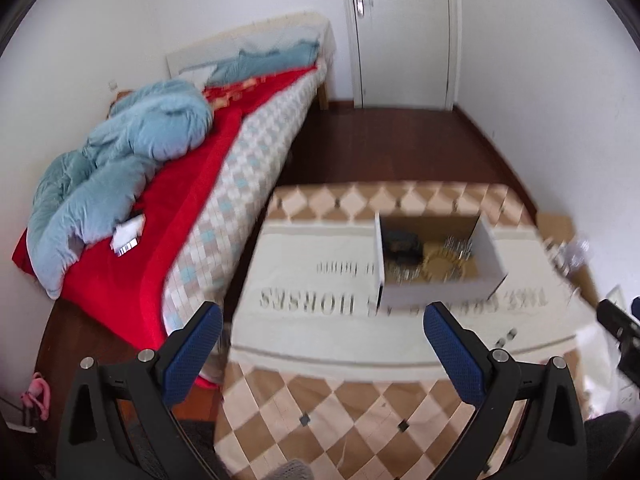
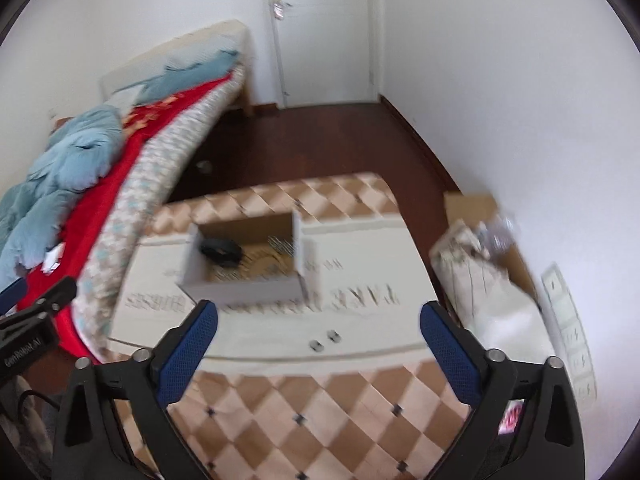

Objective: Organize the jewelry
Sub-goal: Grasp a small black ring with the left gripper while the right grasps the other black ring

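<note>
Two small metal pieces [image 2: 325, 341] (earrings or clips, too blurred to name) lie loose on the pale cloth [image 2: 360, 312] of the table [image 2: 320, 408], at lower centre of the right wrist view, just ahead of the right gripper [image 2: 318, 330] and between its fingers. They look light, hard and slippery, likely to skate away, so each is best pinched singly across its body. The white box [image 2: 244, 290], open-topped above them near the frame's centre, holds a dark item [image 2: 221, 251] and blurred gold and silver pieces. Both sets of jaws are spread wide and empty. In the left wrist view the left gripper [image 1: 323, 330] sits below the box, the metal pieces at lower right.
</note>
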`<state>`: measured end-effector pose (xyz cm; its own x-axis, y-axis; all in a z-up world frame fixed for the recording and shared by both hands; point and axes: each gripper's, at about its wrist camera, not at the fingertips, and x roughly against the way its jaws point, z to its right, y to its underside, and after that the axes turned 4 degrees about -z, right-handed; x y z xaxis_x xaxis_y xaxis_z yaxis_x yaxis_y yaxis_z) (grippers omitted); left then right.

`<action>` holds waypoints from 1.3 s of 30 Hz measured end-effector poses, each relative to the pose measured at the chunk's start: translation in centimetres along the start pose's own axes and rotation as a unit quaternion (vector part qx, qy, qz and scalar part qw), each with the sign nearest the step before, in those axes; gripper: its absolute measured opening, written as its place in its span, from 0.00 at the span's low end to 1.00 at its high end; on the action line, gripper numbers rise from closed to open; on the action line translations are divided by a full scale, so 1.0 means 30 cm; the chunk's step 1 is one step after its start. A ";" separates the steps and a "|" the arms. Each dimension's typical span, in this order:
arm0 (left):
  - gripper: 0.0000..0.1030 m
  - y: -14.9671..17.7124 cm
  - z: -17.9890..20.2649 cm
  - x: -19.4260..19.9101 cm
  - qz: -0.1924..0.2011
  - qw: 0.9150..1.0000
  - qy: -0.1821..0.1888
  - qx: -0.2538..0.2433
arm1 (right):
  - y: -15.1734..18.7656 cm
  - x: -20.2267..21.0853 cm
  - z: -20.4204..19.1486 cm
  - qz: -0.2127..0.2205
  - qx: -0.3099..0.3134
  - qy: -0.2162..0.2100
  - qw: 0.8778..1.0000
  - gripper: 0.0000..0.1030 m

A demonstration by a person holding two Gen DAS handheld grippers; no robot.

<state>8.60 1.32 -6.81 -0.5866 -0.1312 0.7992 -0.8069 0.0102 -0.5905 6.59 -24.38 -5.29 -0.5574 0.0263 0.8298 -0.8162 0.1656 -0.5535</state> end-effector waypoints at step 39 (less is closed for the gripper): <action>0.99 0.057 0.413 -0.454 -0.135 0.987 0.053 -0.066 | 0.105 -0.518 0.194 -0.079 -0.028 0.018 0.996 0.13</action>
<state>16.06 -9.17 -20.08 -0.3477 -0.0423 0.9367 -0.9326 0.1187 -0.3408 11.80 -30.01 -20.33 -0.4160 0.0310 0.9088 -0.8829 0.2254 -0.4119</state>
